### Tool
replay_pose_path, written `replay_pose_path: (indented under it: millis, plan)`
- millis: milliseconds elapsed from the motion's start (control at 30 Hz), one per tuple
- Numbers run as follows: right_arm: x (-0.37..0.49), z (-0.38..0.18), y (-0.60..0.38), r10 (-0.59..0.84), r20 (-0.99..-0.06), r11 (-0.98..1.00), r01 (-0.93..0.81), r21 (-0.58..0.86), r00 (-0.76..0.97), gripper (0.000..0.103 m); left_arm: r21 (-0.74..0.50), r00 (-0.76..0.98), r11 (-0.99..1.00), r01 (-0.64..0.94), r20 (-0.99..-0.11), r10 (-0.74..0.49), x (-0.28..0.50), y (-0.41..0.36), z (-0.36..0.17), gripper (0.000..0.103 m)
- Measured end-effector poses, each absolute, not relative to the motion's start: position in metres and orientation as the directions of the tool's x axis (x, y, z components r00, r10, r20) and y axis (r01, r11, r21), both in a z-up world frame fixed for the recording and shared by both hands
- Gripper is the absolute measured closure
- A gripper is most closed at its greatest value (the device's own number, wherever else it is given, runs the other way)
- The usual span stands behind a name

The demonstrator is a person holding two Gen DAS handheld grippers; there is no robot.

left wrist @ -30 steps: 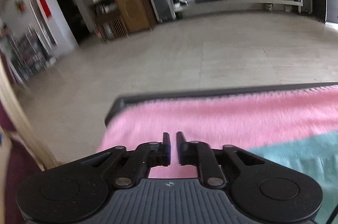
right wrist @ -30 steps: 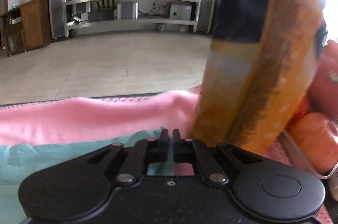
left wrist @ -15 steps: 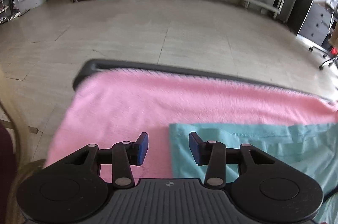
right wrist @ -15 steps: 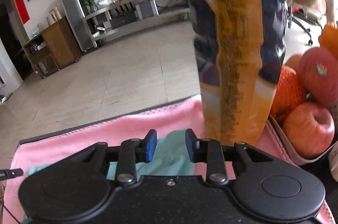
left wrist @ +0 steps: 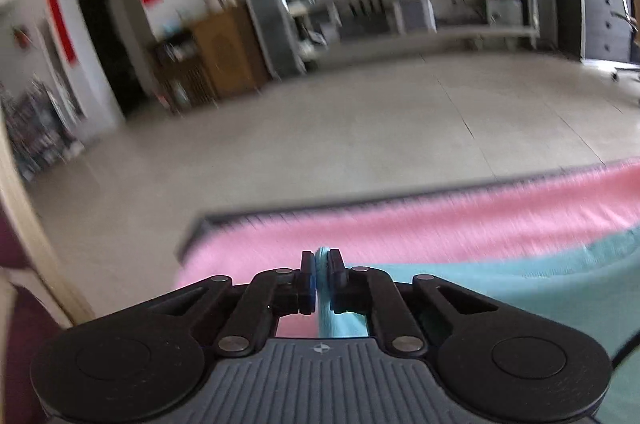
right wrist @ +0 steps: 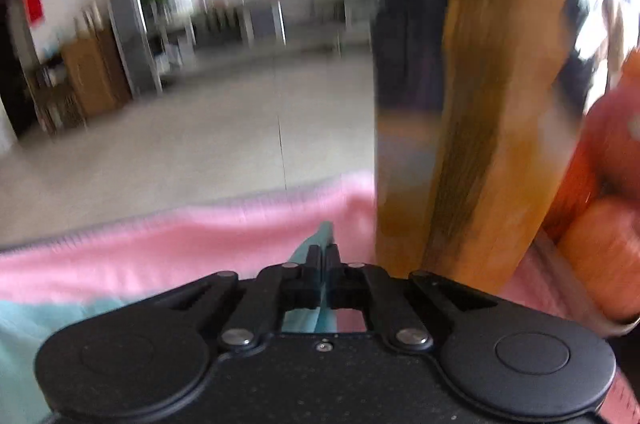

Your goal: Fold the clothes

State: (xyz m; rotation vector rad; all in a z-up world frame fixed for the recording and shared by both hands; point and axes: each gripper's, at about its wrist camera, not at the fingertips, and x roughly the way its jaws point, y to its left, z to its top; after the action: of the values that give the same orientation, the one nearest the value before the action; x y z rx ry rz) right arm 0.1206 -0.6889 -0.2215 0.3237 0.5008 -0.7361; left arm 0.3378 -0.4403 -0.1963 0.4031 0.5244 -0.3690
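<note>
The teal garment [left wrist: 500, 288] is spread on a pink blanket [left wrist: 440, 228] that covers the table, short of the far edge. The left claw [left wrist: 321, 274] is closed on a pinch of the teal cloth near the table's far left corner. The right claw [right wrist: 325, 270] is likewise closed on a thin ridge of the same cloth [right wrist: 320, 240], beside an orange snack bag [right wrist: 480, 144] at the right end. Two separate edge points are held, apparently so that the edge can be carried over evenly. Both views are blurred.
</note>
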Motion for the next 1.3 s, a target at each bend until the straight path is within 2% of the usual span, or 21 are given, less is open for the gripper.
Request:
replay_pose_path:
  millis: [100, 267, 367, 467, 567, 633, 667, 733, 867, 1033, 1133, 1200, 1300]
  plan:
    - [0.126, -0.224, -0.685, -0.587, -0.513, 0.699, 0.712, 0.071, 0.627, 0.101, 0.345, 0.851, 0.859, 0.379, -0.494, -0.177, 0.342, -0.449, -0.197, 0.098]
    - [0.136, -0.248, -0.689, -0.597, -0.575, 0.665, 0.746, 0.036, 0.559, 0.101, 0.458, 0.867, 0.830, 0.319, -0.495, -0.060, 0.356, -0.474, -0.228, 0.102]
    - [0.138, -0.261, -0.691, -0.610, -0.591, 0.645, 0.764, 0.018, 0.528, 0.101, 0.473, 0.841, 0.817, 0.330, -0.541, -0.026, 0.365, -0.479, -0.245, 0.102]
    - [0.143, -0.260, -0.688, -0.609, -0.607, 0.660, 0.751, -0.032, 0.509, 0.099, 0.518, 0.856, 0.796, 0.311, -0.517, 0.002, 0.359, -0.476, -0.247, 0.098]
    - [0.136, -0.242, -0.684, -0.572, -0.636, 0.673, 0.739, -0.003, 0.518, 0.089, 0.416, 0.819, 0.855, 0.311, -0.573, -0.019, 0.357, -0.450, -0.217, 0.090]
    - [0.116, -0.217, -0.675, -0.540, -0.642, 0.679, 0.732, 0.049, 0.544, 0.088, 0.354, 0.802, 0.885, 0.304, -0.596, -0.037, 0.354, -0.428, -0.191, 0.088]
    - [0.106, -0.204, -0.671, -0.524, -0.644, 0.682, 0.728, 0.075, 0.557, 0.087, 0.343, 0.796, 0.888, 0.307, -0.603, -0.043, 0.348, -0.416, -0.180, 0.087]
    - [0.085, -0.179, -0.662, -0.491, -0.648, 0.685, 0.717, 0.126, 0.582, 0.085, 0.320, 0.784, 0.894, 0.314, -0.618, -0.055, 0.336, -0.391, -0.157, 0.076]
    - [0.043, -0.128, -0.645, -0.424, -0.648, 0.685, 0.692, 0.227, 0.632, 0.076, 0.288, 0.751, 0.884, 0.368, -0.653, -0.099, 0.294, -0.346, -0.125, 0.074]
    - [-0.020, -0.082, -0.615, -0.339, -0.638, 0.676, 0.651, 0.346, 0.692, 0.067, 0.265, 0.659, 0.847, 0.462, -0.741, -0.128, 0.220, -0.303, -0.124, 0.066]
    - [-0.052, -0.086, -0.603, -0.284, -0.649, 0.642, 0.643, 0.419, 0.706, 0.059, 0.173, 0.582, 0.843, 0.510, -0.791, -0.190, 0.180, -0.281, -0.136, 0.066]
    - [-0.071, -0.105, -0.597, -0.244, -0.661, 0.605, 0.644, 0.469, 0.710, 0.049, 0.106, 0.541, 0.845, 0.524, -0.807, -0.235, 0.164, -0.274, -0.151, 0.066]
    - [-0.077, -0.146, -0.598, -0.211, -0.688, 0.561, 0.663, 0.496, 0.694, 0.047, 0.075, 0.524, 0.841, 0.536, -0.811, -0.262, 0.151, -0.281, -0.171, 0.069]
